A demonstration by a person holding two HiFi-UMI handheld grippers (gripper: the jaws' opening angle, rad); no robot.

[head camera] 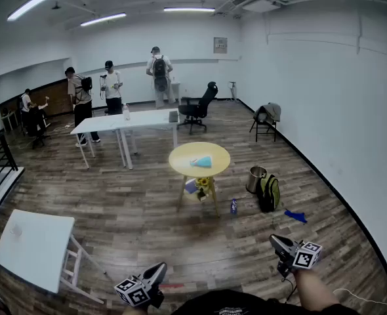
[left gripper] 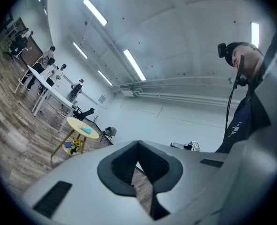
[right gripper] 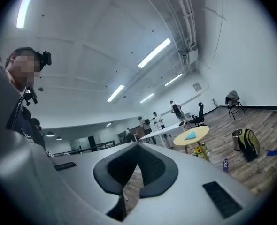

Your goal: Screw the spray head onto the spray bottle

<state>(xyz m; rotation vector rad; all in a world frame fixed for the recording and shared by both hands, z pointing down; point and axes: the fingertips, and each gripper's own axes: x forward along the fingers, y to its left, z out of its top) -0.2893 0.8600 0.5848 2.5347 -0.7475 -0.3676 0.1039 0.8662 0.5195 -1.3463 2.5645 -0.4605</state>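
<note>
Yellow round table (head camera: 180, 159), white long table (head camera: 141, 118), brown wood-plank floor (head camera: 147, 209), green backpack (head camera: 269, 193).
</note>
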